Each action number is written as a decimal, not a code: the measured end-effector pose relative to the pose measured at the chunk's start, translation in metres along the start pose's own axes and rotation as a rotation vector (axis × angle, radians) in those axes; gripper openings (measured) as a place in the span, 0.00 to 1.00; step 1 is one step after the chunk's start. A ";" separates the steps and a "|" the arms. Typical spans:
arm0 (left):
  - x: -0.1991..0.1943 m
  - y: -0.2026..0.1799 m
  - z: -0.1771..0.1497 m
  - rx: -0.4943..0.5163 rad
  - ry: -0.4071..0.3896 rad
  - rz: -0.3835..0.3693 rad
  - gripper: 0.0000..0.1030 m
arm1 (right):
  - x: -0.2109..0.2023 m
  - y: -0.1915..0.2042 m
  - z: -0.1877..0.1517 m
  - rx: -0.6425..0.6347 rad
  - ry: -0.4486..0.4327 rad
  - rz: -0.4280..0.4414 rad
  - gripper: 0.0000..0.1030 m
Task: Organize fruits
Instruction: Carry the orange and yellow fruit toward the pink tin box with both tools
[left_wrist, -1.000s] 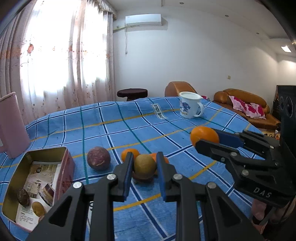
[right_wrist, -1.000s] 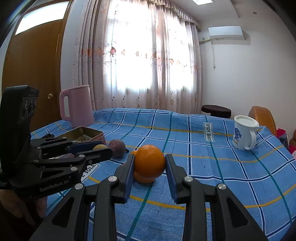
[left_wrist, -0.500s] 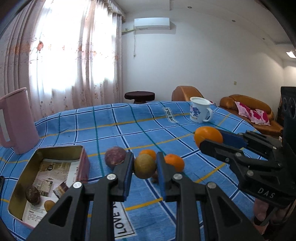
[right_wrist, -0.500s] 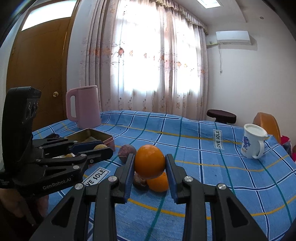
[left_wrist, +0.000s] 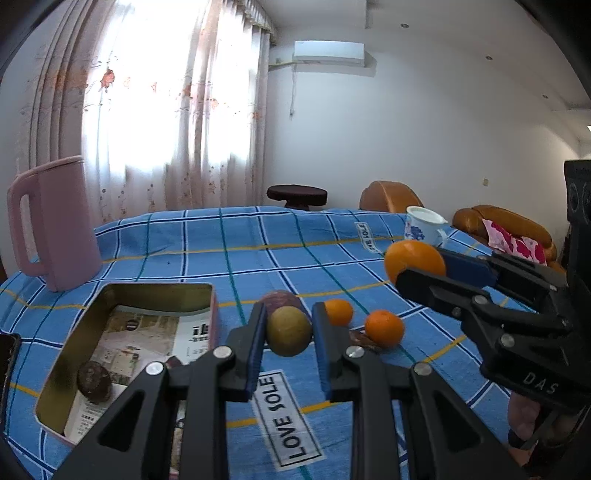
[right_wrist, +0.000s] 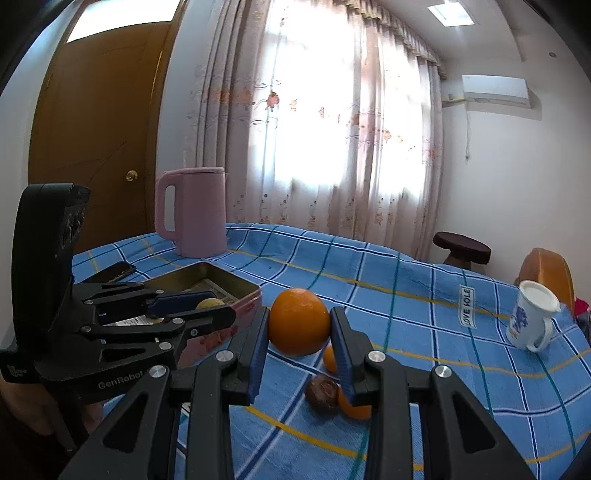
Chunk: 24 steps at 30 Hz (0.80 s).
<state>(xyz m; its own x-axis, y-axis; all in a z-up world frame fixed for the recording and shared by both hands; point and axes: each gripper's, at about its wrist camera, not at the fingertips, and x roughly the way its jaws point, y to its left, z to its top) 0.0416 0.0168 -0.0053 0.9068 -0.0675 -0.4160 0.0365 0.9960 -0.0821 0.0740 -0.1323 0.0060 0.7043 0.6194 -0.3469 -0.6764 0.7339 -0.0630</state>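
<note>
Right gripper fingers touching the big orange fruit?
Touching. Right wrist view: both blue-padded fingers press the sides of the big orange fruit, held clear above the blue checked tablecloth.

Black hand-held gripper (left_wrist: 289, 334), blue pads, silver screws

Blue plaid tablecloth (left_wrist: 229, 240); pink kettle (left_wrist: 55, 229); orange fruit (right_wrist: 298, 321); yellow-green fruit (left_wrist: 289, 331), possibly a lime.

"LOVE SOLE" on the tablecloth (left_wrist: 288, 417); "DAS" and "GenRobot" on the tongs.
</note>
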 end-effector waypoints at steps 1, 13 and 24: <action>0.000 0.002 0.000 -0.003 -0.001 0.002 0.25 | 0.002 0.002 0.002 -0.004 0.001 0.004 0.34; -0.004 0.033 -0.003 -0.053 0.002 0.038 0.25 | 0.024 0.025 0.017 -0.057 0.017 0.051 0.34; -0.010 0.062 -0.002 -0.083 -0.006 0.080 0.25 | 0.047 0.046 0.033 -0.084 0.031 0.099 0.34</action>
<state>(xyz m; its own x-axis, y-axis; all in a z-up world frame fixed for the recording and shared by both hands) 0.0342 0.0792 -0.0078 0.9078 0.0124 -0.4192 -0.0708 0.9897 -0.1240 0.0833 -0.0603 0.0179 0.6274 0.6775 -0.3839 -0.7586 0.6431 -0.1047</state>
